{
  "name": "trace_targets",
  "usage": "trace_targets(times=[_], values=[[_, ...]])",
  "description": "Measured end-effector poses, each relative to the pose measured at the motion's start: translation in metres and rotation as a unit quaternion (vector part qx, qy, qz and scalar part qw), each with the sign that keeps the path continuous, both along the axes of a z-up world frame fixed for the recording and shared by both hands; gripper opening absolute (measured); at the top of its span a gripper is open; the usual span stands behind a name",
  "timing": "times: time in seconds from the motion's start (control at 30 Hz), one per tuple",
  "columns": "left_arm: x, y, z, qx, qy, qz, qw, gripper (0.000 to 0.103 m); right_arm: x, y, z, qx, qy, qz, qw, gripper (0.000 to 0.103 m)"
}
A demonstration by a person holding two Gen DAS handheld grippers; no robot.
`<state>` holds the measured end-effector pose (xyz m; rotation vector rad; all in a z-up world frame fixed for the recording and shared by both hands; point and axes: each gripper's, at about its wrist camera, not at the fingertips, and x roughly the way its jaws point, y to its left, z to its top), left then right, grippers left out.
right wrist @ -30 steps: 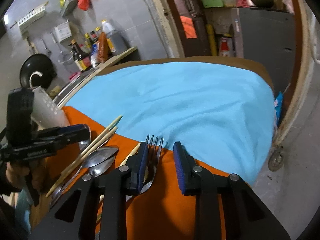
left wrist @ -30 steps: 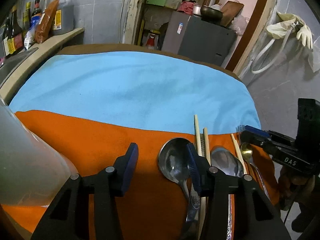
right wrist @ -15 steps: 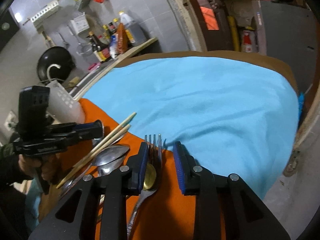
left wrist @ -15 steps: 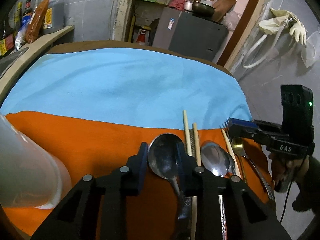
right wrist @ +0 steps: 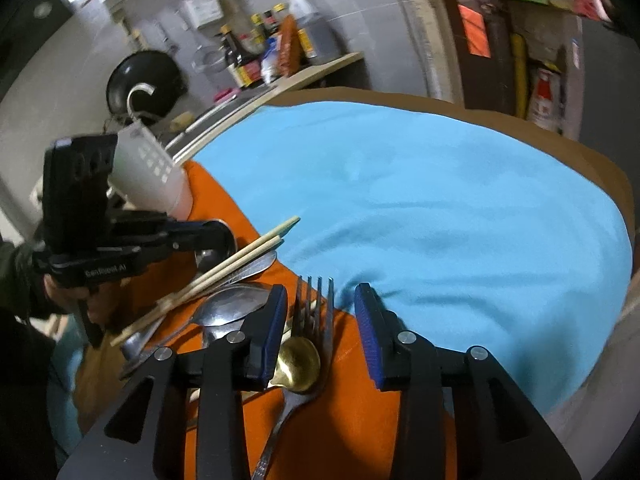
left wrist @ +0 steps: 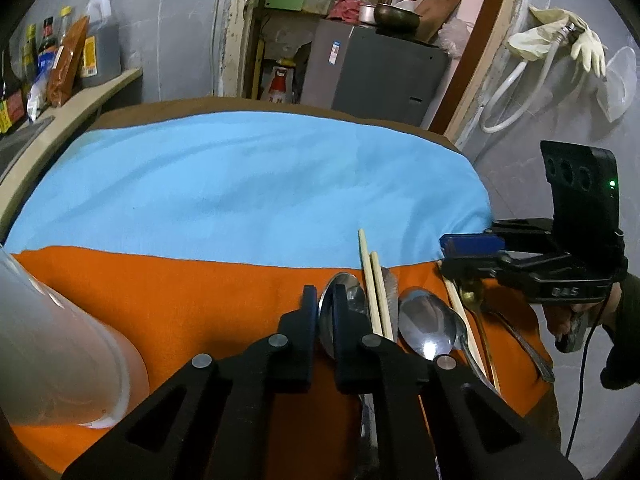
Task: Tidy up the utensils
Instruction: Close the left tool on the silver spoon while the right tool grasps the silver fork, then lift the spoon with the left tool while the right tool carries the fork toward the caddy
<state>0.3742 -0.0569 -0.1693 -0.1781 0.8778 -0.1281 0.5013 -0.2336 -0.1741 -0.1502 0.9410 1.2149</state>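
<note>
1. Your left gripper is clenched on the steel spoon with the round bowl. Its jaws have just been closing, and the spoon now sits pinched between them, at the left end of the utensil row on the orange cloth.
2. Your right gripper is released. Its blue-padded jaws stand apart around the four-tined steel fork and the small brass-coloured spoon, pressing on neither as far as I can tell.
3. Risk: the left grip looks to be on the spoon's bowl edge, a curved, slick spot. Lift fast and it may pivot or slip out.
4. Risk: the pair of pale wooden chopsticks lies just beside that spoon, partly over a neighbouring utensil. A sideways drag could roll them off the cloth.
5. Risk: close the right jaws now and you probably catch fork and brass spoon together, since the spoon's bowl lies on the fork's neck. One would likely drop mid-carry.
6. Left wrist view only: the second large shiny steel spoon seen face-on, and the translucent white plastic holder filling the near left corner.
7. Right wrist view only: that holder whole, w/ slotted wall, standing beyond the left gripper at the cloth's edge; probably the drop-off spot. Also the fork's tines reaching the blue cloth.
</note>
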Motion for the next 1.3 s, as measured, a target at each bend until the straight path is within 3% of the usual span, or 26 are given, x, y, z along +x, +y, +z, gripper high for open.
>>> trace_targets(times=[0.27,0.43,0.53,0.73,0.8,0.93,0.97,1.13,1.3], values=[[-0.014,-0.005,0.014,0.037,-0.033,0.019,0.9986,0.002,-0.008,0.0,0.001,-0.009,-0.004,-0.04,0.999,0.015],[-0.027,-0.011,0.025,0.065,-0.062,0.038,0.9953,0.002,-0.026,-0.002,0.007,-0.027,-0.027,-0.139,0.99,0.015],[-0.033,-0.014,0.029,0.07,-0.07,0.041,0.9943,0.002,-0.037,-0.009,0.008,-0.018,-0.012,-0.212,0.977,0.015],[-0.039,-0.012,0.034,0.067,-0.079,0.04,0.9937,0.002,-0.062,-0.045,0.007,0.042,0.04,-0.352,0.934,0.014],[-0.043,-0.011,0.037,0.065,-0.088,0.042,0.9932,0.002,-0.067,-0.057,0.011,0.061,0.031,-0.375,0.924,0.014],[-0.053,-0.013,0.045,0.066,-0.103,0.036,0.9919,0.002,-0.082,-0.066,0.028,0.068,-0.009,-0.387,0.92,0.01],[-0.055,-0.014,0.048,0.066,-0.106,0.035,0.9916,0.002,-0.086,-0.067,0.031,0.065,-0.011,-0.385,0.92,0.002],[-0.065,-0.014,0.056,0.061,-0.117,0.036,0.9906,0.002,-0.105,-0.061,0.029,0.049,-0.008,-0.383,0.922,0.001],[-0.079,-0.01,0.066,0.053,-0.129,0.034,0.9897,0.001,-0.121,-0.064,0.032,0.053,0.0,-0.397,0.916,0.001]])
